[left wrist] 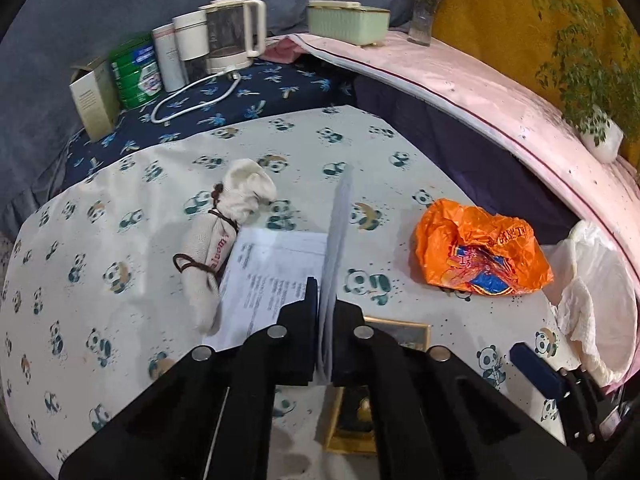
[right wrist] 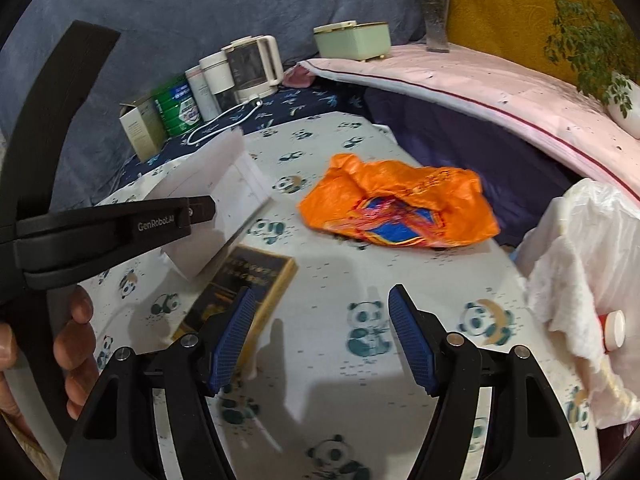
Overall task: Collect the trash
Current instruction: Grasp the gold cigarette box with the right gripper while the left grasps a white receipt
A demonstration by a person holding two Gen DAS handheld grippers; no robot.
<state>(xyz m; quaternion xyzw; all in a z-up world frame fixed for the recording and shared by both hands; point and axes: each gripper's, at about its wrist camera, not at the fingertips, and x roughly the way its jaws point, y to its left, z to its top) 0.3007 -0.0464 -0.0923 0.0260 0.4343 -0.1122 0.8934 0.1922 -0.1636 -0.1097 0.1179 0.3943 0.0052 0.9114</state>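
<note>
My left gripper (left wrist: 325, 312) is shut on a white sheet of paper (left wrist: 338, 240), seen edge-on and lifted off the panda-print tablecloth (left wrist: 120, 340). In the right wrist view the same gripper (right wrist: 208, 208) holds the paper (right wrist: 208, 184) at the left. A crumpled orange plastic bag (left wrist: 480, 256) lies to the right; it shows ahead of my right gripper (right wrist: 400, 200). My right gripper (right wrist: 320, 334) is open and empty above the cloth. A white plastic bag (right wrist: 592, 280) with crumpled tissue hangs at the right edge.
A printed sheet (left wrist: 264, 280) and a tied cloth pouch (left wrist: 224, 236) lie at the left. A dark book with a gold border (right wrist: 244, 292) lies under the grippers. A kettle (left wrist: 234, 36), tins, a box, a green container (left wrist: 348, 22), a vase and a plant stand behind.
</note>
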